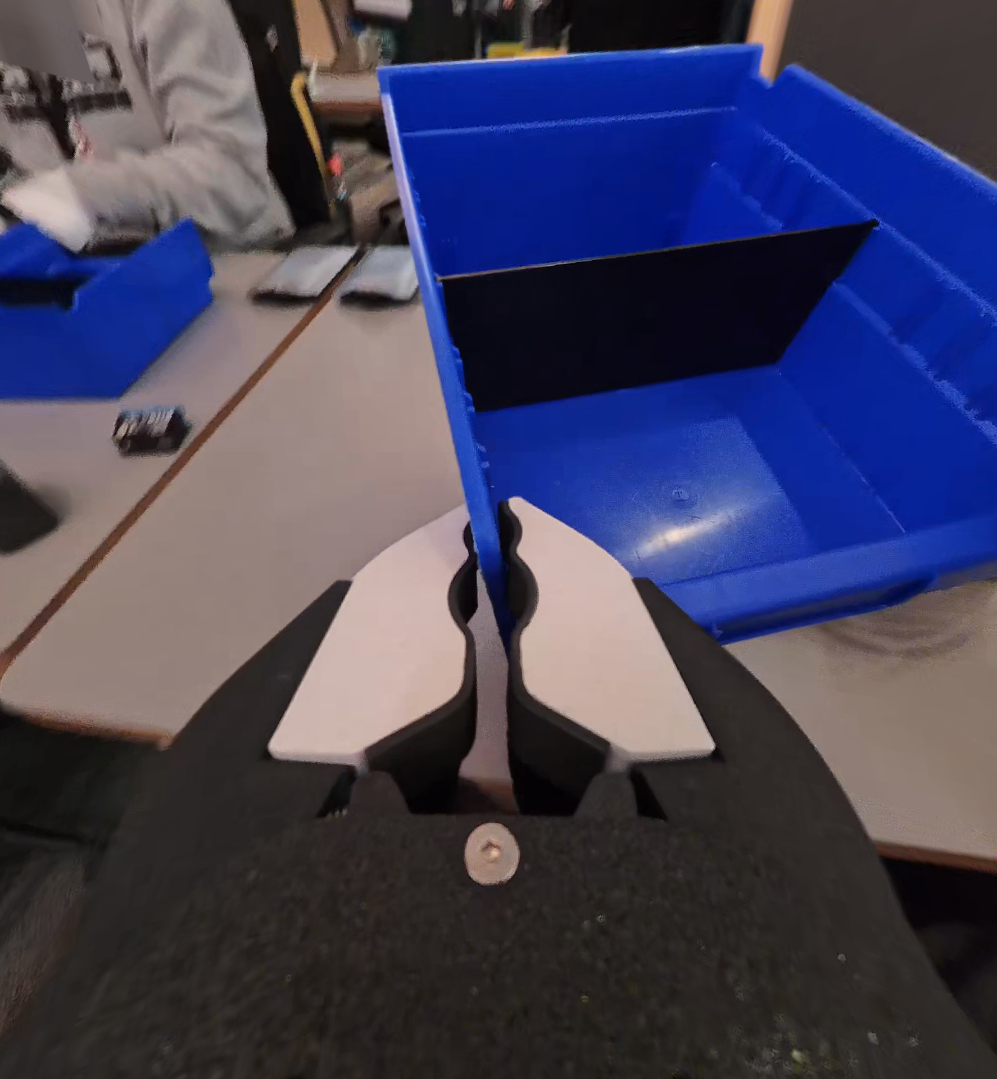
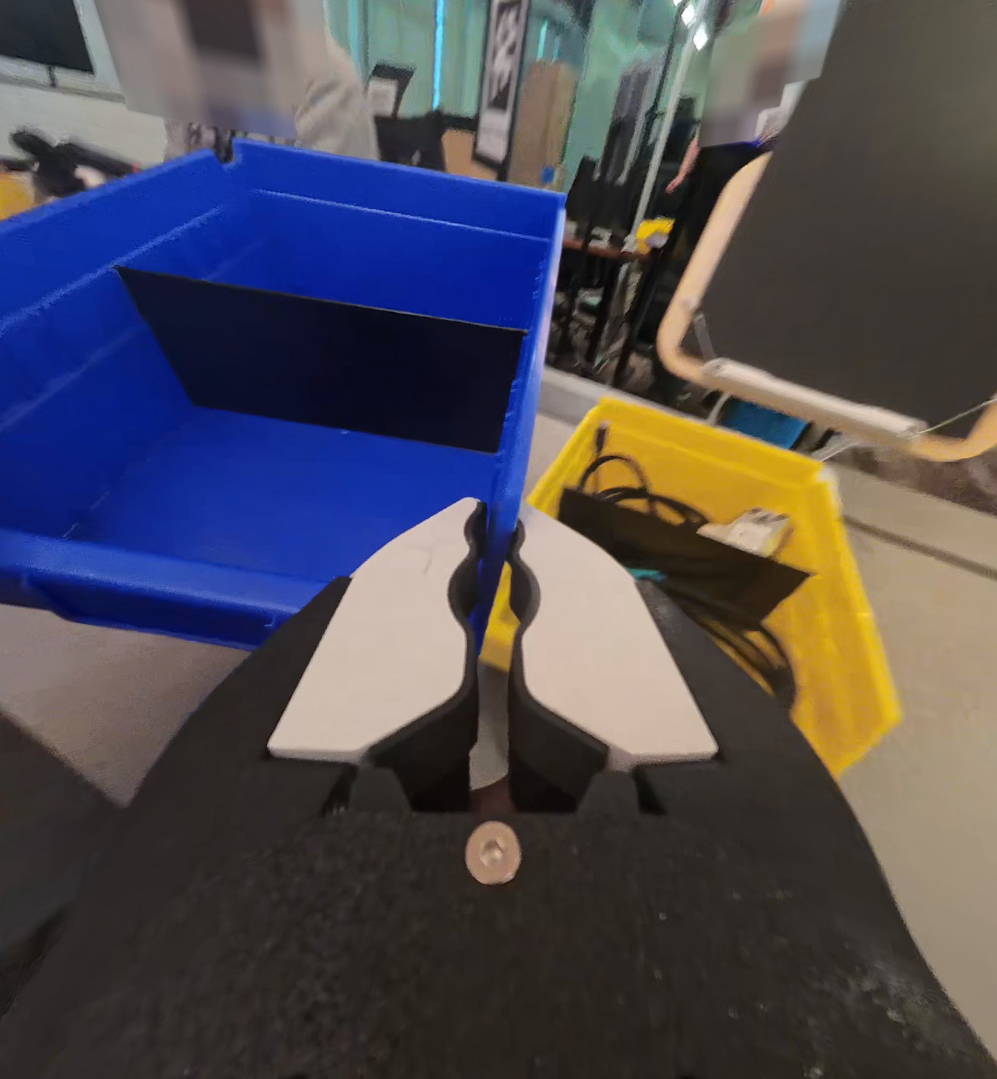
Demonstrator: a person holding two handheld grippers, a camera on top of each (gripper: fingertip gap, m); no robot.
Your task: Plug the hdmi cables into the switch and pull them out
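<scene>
A large blue plastic bin (image 1: 689, 455) with a black divider (image 1: 630, 315) stands on the grey table; both its compartments look empty. My left gripper (image 1: 489, 525) is shut on the bin's left side wall near the front corner. In the right wrist view my right gripper (image 2: 499, 525) is shut on the same blue bin's (image 2: 222, 467) right side wall near the front. A yellow bin (image 2: 823, 613) to the right holds black cables (image 2: 648, 502) and a small light-coloured device (image 2: 747, 528). No switch is identifiable.
A second blue bin (image 1: 76, 327) lies on the neighbouring table to the left, with a small black object (image 1: 149, 429), dark flat devices (image 1: 332, 274) and a seated person in a light top (image 1: 151, 128). A chair with a tan frame (image 2: 835, 409) stands behind the yellow bin. My right fingertips sit around 20 centimetres from my left ones.
</scene>
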